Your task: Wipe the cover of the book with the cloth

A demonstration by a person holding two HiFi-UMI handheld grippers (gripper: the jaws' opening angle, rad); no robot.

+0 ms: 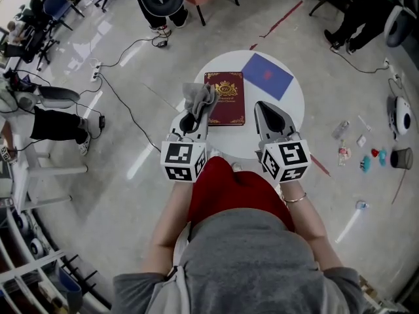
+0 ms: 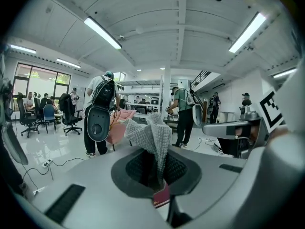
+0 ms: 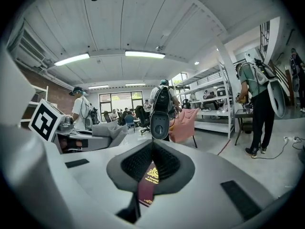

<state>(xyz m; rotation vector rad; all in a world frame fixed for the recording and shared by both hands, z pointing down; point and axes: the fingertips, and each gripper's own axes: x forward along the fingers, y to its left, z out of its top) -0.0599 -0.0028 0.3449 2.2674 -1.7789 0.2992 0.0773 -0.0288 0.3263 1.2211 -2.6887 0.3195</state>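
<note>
- As the head view looks down, a round white counter (image 1: 296,113) carries a maroon book (image 1: 226,100) lying flat near its middle, gold-printed cover up. A blue folder (image 1: 268,76) lies just beside the book's far right corner.
- Same view: the left gripper (image 1: 192,118) holds a grey cloth (image 1: 200,97) that overlaps the book's left edge; contact cannot be confirmed. The right gripper (image 1: 263,106) sits over the counter just right of the book, apart from it.
- Left gripper view: jaws clamped on the cloth, which stands bunched between them. A sliver of the book shows below.
- Right gripper view: jaws closed together, nothing held. The book's cover shows through the gap beneath them.
</note>
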